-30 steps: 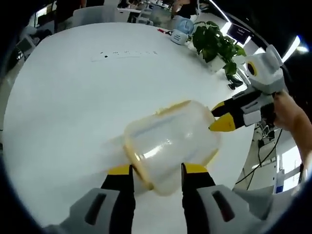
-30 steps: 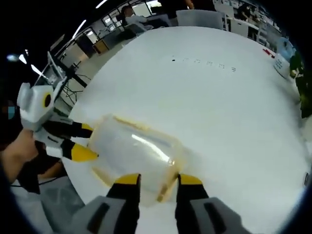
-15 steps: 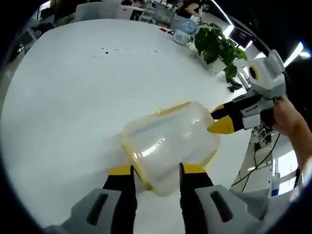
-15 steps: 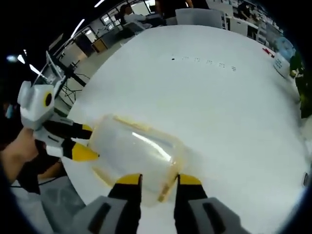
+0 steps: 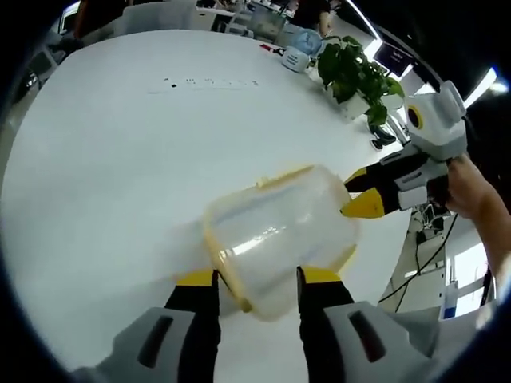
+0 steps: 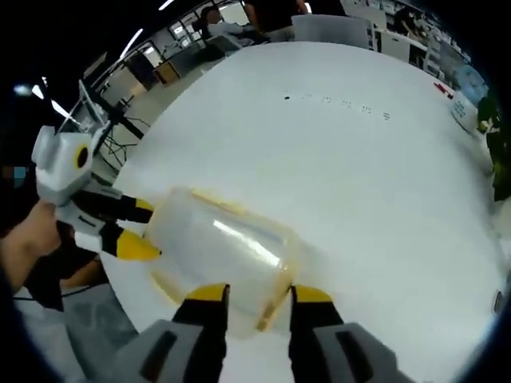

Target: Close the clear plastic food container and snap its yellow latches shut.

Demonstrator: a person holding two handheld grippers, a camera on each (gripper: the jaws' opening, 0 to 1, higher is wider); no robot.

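The clear container [image 5: 275, 239], centre frame, looks light, stiff, slippery; each gripper, left [image 5: 255, 281] and right [image 6: 252, 294], clamps 1 end; yellow latches [image 5: 223, 267] suit pressing.

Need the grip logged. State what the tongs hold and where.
Both tongs, left and right, grip opposite ends of the clear container.

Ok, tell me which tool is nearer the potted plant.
Right. The right tool sits at the container's end on the plant side; the left tool is at the opposite end, farther away.
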